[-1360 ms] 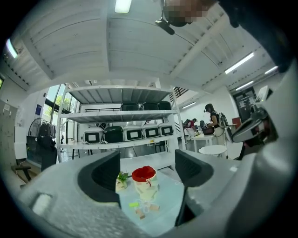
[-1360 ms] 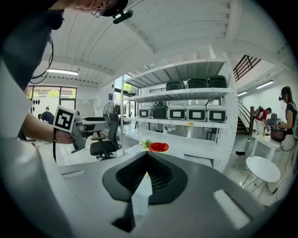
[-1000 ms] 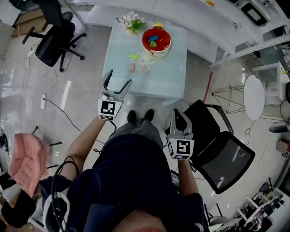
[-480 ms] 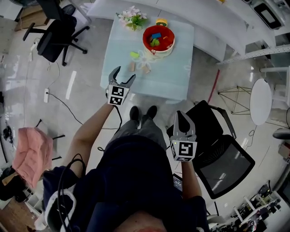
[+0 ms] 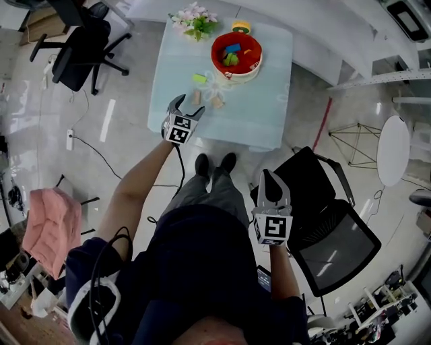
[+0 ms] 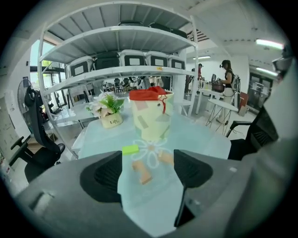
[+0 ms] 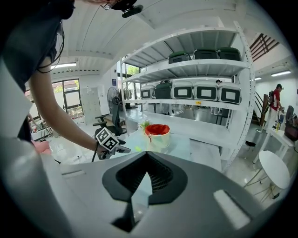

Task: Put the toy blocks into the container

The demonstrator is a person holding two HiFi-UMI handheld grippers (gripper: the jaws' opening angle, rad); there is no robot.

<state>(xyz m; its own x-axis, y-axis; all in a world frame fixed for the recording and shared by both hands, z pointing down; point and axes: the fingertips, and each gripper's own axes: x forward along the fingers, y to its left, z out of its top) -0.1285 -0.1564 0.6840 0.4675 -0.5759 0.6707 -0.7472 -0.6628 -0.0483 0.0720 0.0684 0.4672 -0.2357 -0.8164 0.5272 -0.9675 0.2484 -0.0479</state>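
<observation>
A red-rimmed container point(image 5: 236, 55) with blocks inside stands at the back of the pale glass table point(image 5: 269, 108). In front of it lie a green block point(image 5: 199, 78) and two tan blocks point(image 5: 196, 96) point(image 5: 217, 101). My left gripper point(image 5: 186, 108) hovers over the table's near edge, just short of them. It is open, its jaws have just closed a little, and nothing is between them. The left gripper view frames the nearer tan block point(image 6: 142, 173), the green block point(image 6: 130, 149) and the container point(image 6: 150, 114). My right gripper point(image 5: 269, 176) hangs shut and empty beside my body.
A flower pot point(image 5: 194, 18) and a small yellow toy point(image 5: 240, 27) stand at the table's far edge. A black office chair point(image 5: 81, 40) stands to the left and another black chair point(image 5: 330, 222) is close on my right. White shelving point(image 6: 116, 69) runs behind the table.
My left gripper has travelled forward and down to the table's near edge, towards the blocks. The right gripper has sunk slightly and stays shut.
</observation>
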